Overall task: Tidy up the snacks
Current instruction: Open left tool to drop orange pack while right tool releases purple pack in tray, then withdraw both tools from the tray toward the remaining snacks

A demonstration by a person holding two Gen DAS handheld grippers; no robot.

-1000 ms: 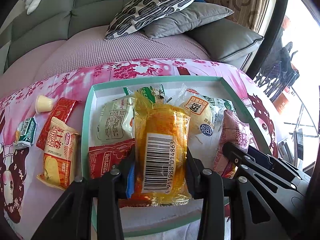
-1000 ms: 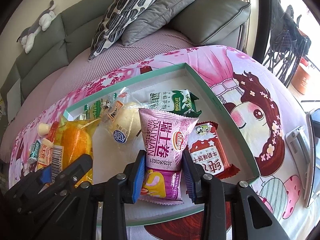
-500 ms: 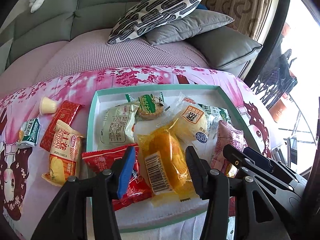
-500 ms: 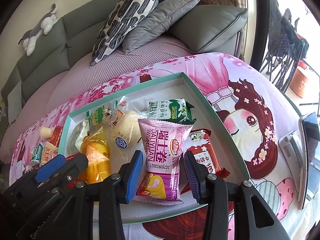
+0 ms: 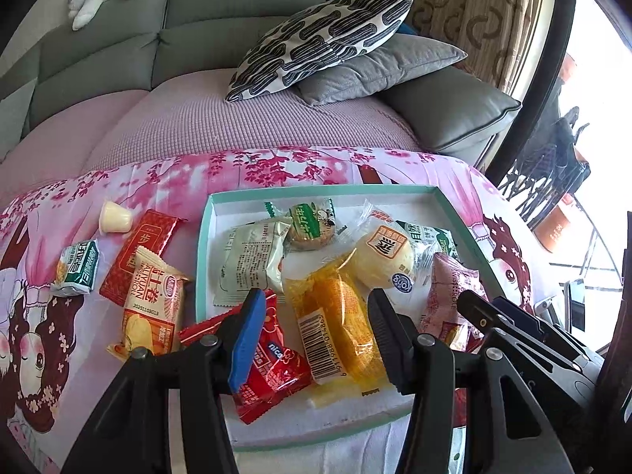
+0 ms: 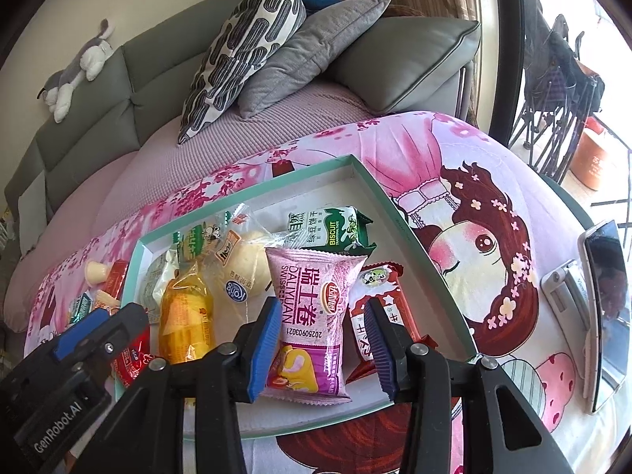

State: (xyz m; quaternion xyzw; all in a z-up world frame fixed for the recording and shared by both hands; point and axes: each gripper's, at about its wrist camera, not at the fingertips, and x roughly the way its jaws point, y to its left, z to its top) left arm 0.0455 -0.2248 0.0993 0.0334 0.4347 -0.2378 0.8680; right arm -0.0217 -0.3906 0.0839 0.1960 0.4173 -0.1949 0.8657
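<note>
- I see the tray (image 5: 203,237) on the pink cloth (image 5: 166,181); most snacks lie inside it.
- My left gripper (image 5: 314,330) hangs over the yellow cake (image 5: 339,324), jaws apart, not touching it.
- My right gripper (image 6: 322,333) has its jaws apart around the pink pack (image 6: 316,296), which lies in the tray.
- Four snacks are left of the tray, among them the orange pack (image 5: 152,308).

We have let go of both packets: the left gripper (image 5: 314,328), clamped a second ago on the orange cake packet (image 5: 339,328), now stands apart from it (the packet lies tilted in the tray (image 5: 202,237)). Our right gripper (image 6: 322,339) has likewise released the pink Swiss-roll packet (image 6: 312,316), which rests flat.
</note>
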